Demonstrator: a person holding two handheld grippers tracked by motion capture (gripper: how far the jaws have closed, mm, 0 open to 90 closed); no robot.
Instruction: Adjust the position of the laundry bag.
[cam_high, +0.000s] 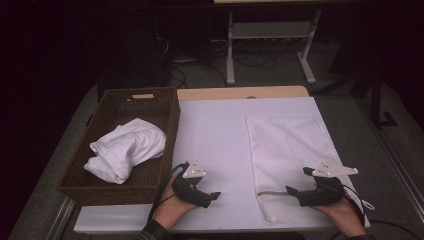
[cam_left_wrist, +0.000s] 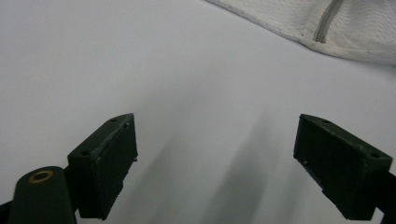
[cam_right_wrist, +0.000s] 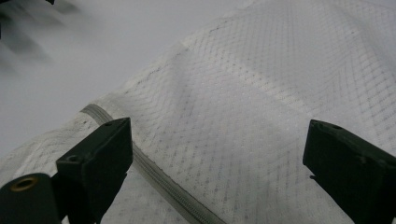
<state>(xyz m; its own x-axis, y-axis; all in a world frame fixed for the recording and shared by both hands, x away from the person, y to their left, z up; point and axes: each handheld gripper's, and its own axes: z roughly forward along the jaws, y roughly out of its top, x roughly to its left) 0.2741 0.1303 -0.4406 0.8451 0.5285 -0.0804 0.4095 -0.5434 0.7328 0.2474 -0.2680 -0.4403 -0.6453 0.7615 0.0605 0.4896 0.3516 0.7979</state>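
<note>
Both tools sit low in the frame, jaws spread and empty: the right tool (cam_high: 300, 192) over the near end of a white mesh zippered bag (cam_high: 290, 145) lying flat right of centre on the tabletop (cam_high: 215, 135), the left tool (cam_high: 207, 192) over bare surface. At left, a wicker basket (cam_high: 165, 125) holds crumpled white cloth (cam_high: 125, 147).

I count one mesh laundry bag (cam_high: 292, 160) on the counter (cam_high: 215, 135), one wicker basket (cam_high: 167, 125), one crumpled white cloth (cam_high: 127, 147), and two hand-held grippers: left hand-held gripper (cam_high: 212, 197), right hand-held gripper (cam_high: 296, 181).
</note>
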